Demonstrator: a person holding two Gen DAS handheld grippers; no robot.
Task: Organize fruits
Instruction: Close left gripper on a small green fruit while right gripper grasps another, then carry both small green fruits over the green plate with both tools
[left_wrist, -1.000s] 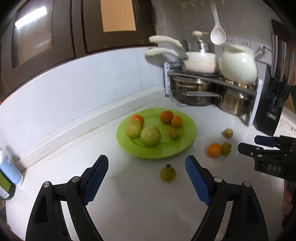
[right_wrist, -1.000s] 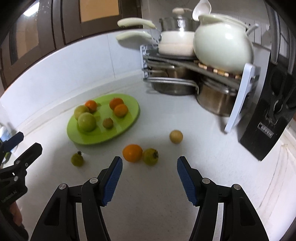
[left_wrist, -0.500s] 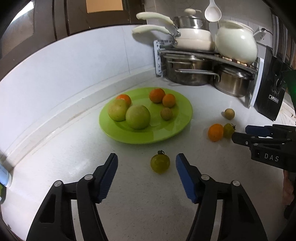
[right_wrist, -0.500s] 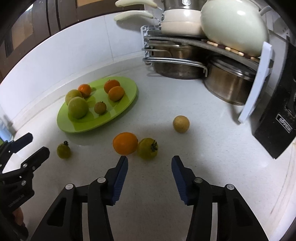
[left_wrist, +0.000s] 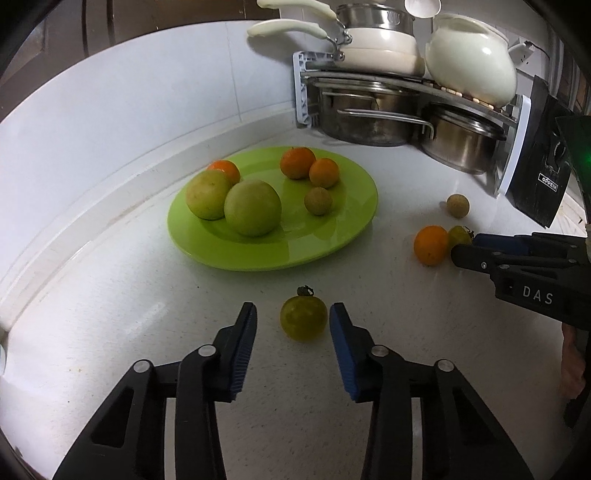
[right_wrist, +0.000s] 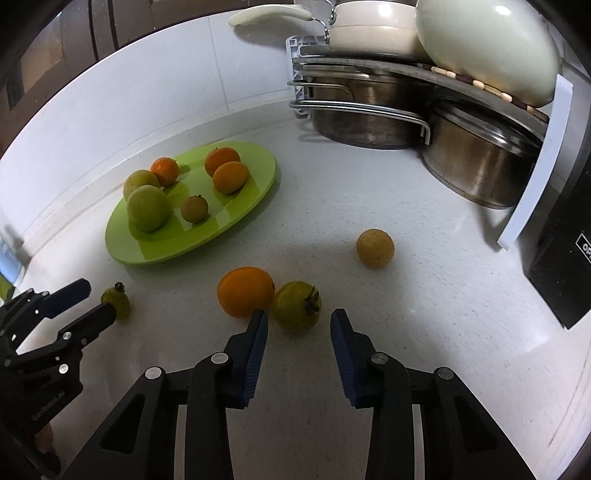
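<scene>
Fingers of the left gripper (left_wrist: 293, 325) are closing around a green tomato (left_wrist: 303, 317) near the counter's front edge, not yet touching; the right gripper (right_wrist: 298, 334) is likewise narrowing on another green tomato (right_wrist: 296, 305). Centre each before squeezing gently.

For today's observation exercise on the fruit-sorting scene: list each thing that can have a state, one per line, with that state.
Left claw: open, just been closing around the lone green tomato, pads not yet touching.
Right claw: open, just been closing around the second green tomato.
Orange: on counter, touching that tomato.
Small tan fruit: loose on counter.
Green plate: holds six fruits.
</scene>
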